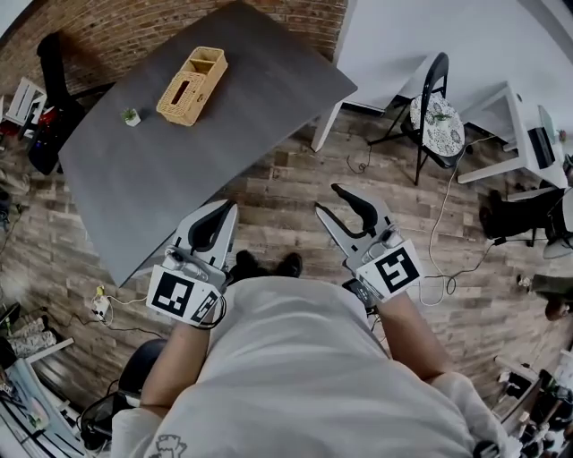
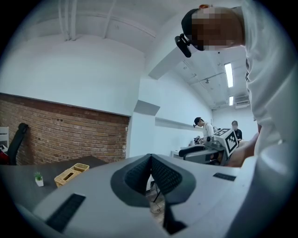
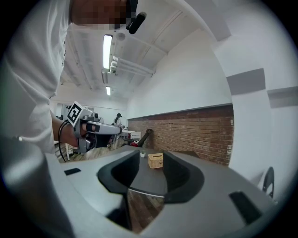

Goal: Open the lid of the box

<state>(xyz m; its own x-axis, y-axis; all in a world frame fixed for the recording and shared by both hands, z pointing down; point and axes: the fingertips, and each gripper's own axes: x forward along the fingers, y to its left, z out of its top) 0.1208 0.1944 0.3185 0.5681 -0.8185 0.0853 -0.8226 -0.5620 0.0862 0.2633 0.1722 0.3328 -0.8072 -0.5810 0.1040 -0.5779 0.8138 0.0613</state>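
Note:
The box is a woven wicker box (image 1: pixel 192 85) with a slotted lid, standing at the far left of a dark grey table (image 1: pixel 233 143). It also shows small in the left gripper view as the box (image 2: pixel 71 174) and between the jaws in the right gripper view as the box (image 3: pixel 155 160). My left gripper (image 1: pixel 221 213) hangs at the table's near edge, far short of the box, its pads pressed together with nothing held. My right gripper (image 1: pixel 329 200) is over the wooden floor to the right of the table, jaws apart and empty.
A small potted plant (image 1: pixel 132 116) stands left of the box. A black folding chair (image 1: pixel 434 112) and white desks (image 1: pixel 510 125) stand at the right. Cables run over the floor. A brick wall (image 1: pixel 134 27) is behind the table. Other people stand far off in the room.

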